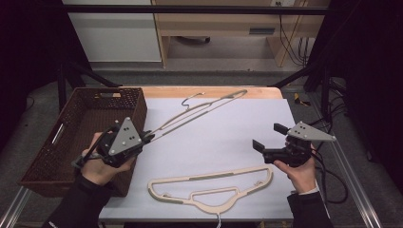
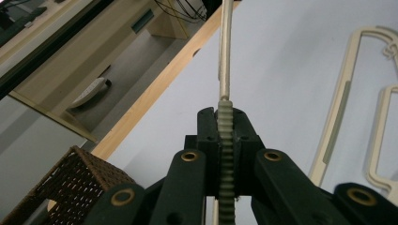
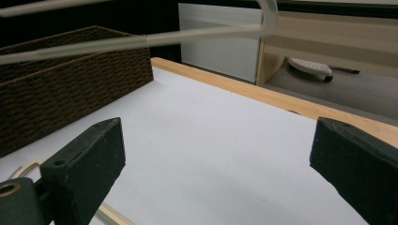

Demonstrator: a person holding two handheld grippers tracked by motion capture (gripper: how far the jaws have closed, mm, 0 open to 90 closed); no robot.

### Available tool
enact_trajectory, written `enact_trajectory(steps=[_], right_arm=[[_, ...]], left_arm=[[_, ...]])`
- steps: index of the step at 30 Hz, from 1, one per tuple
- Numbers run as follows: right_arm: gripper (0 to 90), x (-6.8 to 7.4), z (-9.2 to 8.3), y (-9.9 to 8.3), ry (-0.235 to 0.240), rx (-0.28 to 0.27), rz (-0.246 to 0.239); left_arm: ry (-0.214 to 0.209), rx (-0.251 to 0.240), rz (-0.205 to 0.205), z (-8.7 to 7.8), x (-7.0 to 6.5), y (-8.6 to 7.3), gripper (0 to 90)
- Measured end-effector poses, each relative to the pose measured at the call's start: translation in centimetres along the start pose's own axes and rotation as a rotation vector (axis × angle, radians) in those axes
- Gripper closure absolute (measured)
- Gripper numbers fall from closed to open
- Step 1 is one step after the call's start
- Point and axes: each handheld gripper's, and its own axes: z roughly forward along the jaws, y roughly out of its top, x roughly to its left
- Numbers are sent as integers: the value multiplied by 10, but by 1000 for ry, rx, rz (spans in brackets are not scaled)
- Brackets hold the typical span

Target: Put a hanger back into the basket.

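Just left of the left gripper (image 1: 148,137) sits the brown wicker basket (image 1: 85,123). Its jaws are clamped on the end of a cream hanger (image 1: 199,113), which slants up and away from them above the white table (image 1: 223,137). A second hanger (image 1: 214,186) lies flat between the two hands. The right gripper (image 1: 268,137) hovers with jaws wide apart, nothing between them

cream hangers (image 1: 211,184), brown woven basket (image 1: 88,114), white tabletop (image 1: 228,137)
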Motion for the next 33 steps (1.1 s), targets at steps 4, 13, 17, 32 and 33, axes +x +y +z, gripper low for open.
enact_trajectory(steps=[4,13,17,32,33], right_arm=[[38,1,1,-10,11,6,13],[46,6,5,-26,45,44,7],[47,8,7,-27,51,54,3],[48,10,9,-28,66,68,-3],[48,10,10,-29,69,70,-4]], left_arm=[[24,-22,-63,-9,14,-5,854],[128,1,-153,-39,50,-31,854],[148,16,-179,-49,62,-48,854],[191,77,-268,-80,108,-107,853],[200,80,-289,-85,114,-118,854]])
